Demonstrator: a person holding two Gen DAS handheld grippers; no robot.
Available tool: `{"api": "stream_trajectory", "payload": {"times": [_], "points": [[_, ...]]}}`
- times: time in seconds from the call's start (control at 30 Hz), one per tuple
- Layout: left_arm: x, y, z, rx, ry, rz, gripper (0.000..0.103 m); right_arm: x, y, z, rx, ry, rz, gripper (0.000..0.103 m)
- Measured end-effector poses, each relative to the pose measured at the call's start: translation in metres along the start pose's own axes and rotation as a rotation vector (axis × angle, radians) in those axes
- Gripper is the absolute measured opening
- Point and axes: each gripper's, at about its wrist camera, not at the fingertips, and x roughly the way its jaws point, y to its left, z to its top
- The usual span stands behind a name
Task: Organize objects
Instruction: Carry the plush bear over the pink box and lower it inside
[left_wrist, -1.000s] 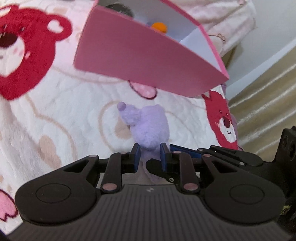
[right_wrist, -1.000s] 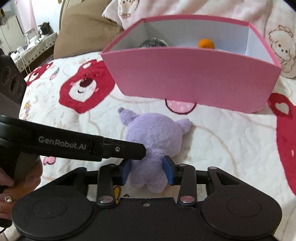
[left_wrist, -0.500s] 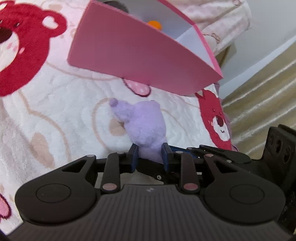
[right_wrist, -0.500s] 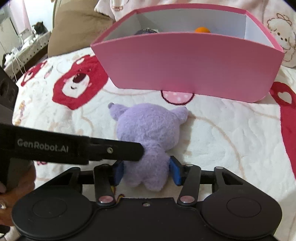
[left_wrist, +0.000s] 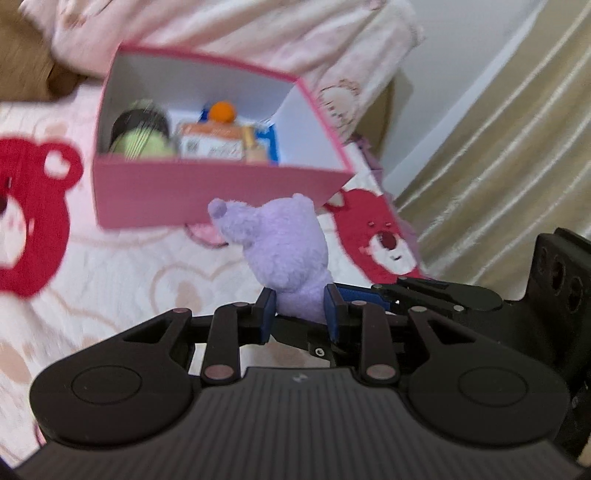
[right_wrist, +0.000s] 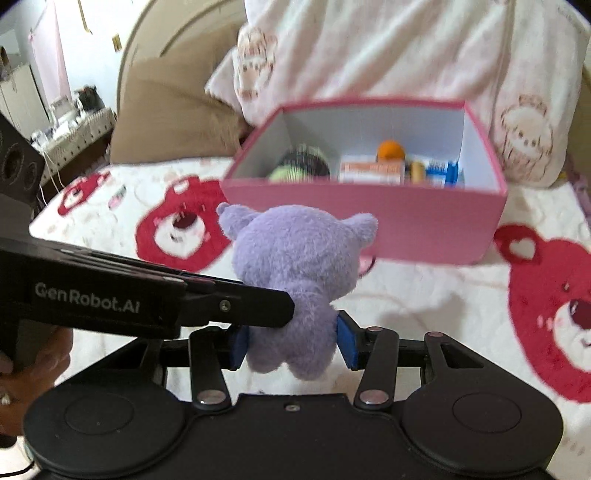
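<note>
A purple plush toy (left_wrist: 282, 251) is held by both grippers at its lower body, lifted above the bedspread. My left gripper (left_wrist: 300, 312) is shut on the plush; its blue pads press the toy's sides. My right gripper (right_wrist: 293, 341) is shut on the same plush (right_wrist: 299, 266) from the other side. The left gripper's black body crosses the right wrist view (right_wrist: 147, 299) at the left. A pink box (left_wrist: 207, 188) with a white inside stands beyond the toy; it also shows in the right wrist view (right_wrist: 369, 236).
The box holds a green and black ball (right_wrist: 304, 166), an orange ball (right_wrist: 389, 149), an orange-white carton (right_wrist: 371, 173) and a blue packet (right_wrist: 441, 173). A bear-print bedspread (right_wrist: 424, 295) lies below. A pillow (right_wrist: 388, 48) and a tan headboard (right_wrist: 166, 110) stand behind.
Both grippers have risen with the plush, which was lying on the bedspread and now hangs above it. The view now looks down into the box.
</note>
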Motion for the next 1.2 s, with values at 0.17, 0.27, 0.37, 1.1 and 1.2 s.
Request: {"api": "stream_trajectory", "payload": {"times": [0.17, 0.27, 0.37, 1.1, 1.2], "points": [[-0.017, -0.03, 0.04, 0.108, -0.016, -0.013, 0.025, -0.03, -0.003, 0.031, -0.013, -0.073, -0.009, 0.053], [-0.022, -0.044, 0.068, 0.146, -0.026, -0.019, 0.025, -0.043, -0.011, 0.055, -0.01, -0.105, -0.006, 0.053], [-0.019, -0.055, 0.096, 0.17, -0.028, -0.016, 0.026, -0.048, -0.021, 0.077, -0.005, -0.126, -0.012, 0.053], [0.138, 0.004, 0.175, -0.111, 0.075, 0.018, 0.026, 0.082, -0.115, 0.154, 0.074, 0.161, -0.143, 0.053], [0.15, 0.012, 0.172, -0.132, 0.092, 0.025, 0.026, 0.098, -0.117, 0.151, 0.048, 0.2, -0.159, 0.053]]}}
